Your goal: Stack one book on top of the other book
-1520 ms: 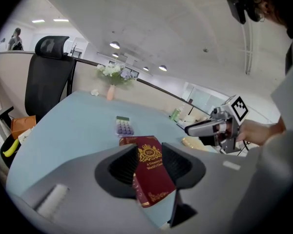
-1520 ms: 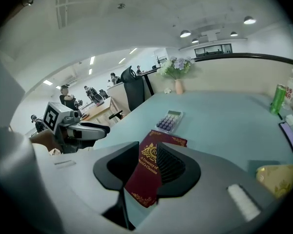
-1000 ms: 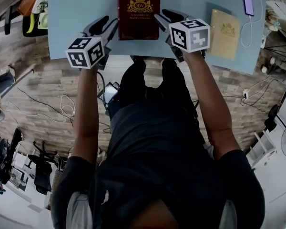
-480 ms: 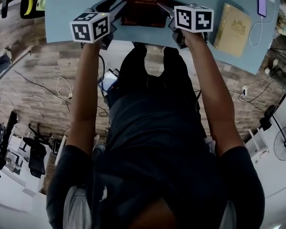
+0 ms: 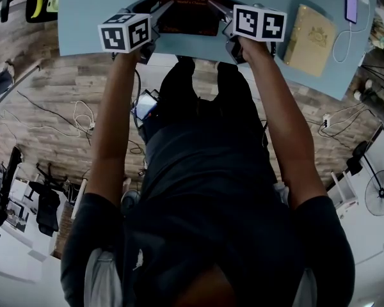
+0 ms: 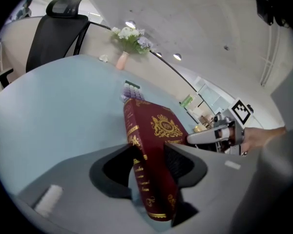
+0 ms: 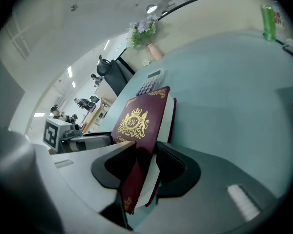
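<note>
At the near edge of the worktop [image 5: 89,11], centre: one red book [image 5: 192,5], hardback, gilt crest. The left gripper [image 6: 149,167] has its jaws clamped on the near left corner, at the spine. The right gripper [image 7: 146,167] has jaws that have just been closing, now clamped on the near right corner, over the page edge. Tan book [image 5: 310,31]: right, lying flat, well apart. Handling, judged: stiff, fairly heavy, smooth cover; hold by both side edges, kept level.
</note>
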`<action>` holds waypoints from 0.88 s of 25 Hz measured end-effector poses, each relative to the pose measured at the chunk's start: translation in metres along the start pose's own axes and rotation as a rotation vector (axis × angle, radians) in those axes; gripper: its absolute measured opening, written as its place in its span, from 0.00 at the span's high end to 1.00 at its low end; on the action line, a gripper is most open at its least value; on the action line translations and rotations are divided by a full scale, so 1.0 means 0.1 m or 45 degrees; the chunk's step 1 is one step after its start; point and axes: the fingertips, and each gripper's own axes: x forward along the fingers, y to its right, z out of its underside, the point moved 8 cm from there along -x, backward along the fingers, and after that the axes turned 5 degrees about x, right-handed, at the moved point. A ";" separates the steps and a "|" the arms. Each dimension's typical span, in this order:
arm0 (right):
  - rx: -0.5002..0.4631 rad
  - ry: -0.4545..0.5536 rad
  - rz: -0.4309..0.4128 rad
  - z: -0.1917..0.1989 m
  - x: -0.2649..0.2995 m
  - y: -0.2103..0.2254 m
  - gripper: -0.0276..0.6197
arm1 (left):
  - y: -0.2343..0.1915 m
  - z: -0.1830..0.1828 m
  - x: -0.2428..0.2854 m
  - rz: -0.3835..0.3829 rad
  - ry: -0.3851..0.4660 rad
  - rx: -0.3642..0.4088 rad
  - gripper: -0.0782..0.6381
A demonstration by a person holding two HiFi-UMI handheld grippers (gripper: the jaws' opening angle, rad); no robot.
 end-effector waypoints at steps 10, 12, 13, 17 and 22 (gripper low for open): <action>0.008 0.071 -0.025 -0.11 -0.32 -0.10 0.78 | 0.31 -0.21 -0.18 -0.086 0.043 0.105 0.56; 0.001 0.089 -0.032 -0.15 -0.40 -0.13 0.78 | 0.37 -0.27 -0.22 -0.090 0.058 0.117 0.56; -0.002 0.099 -0.034 -0.17 -0.44 -0.14 0.78 | 0.41 -0.30 -0.23 -0.090 0.065 0.121 0.56; -0.012 0.129 -0.044 -0.23 -0.60 -0.16 0.78 | 0.55 -0.39 -0.28 -0.088 0.086 0.137 0.56; -0.029 0.175 -0.049 -0.32 -0.85 -0.17 0.78 | 0.76 -0.53 -0.31 -0.085 0.114 0.165 0.56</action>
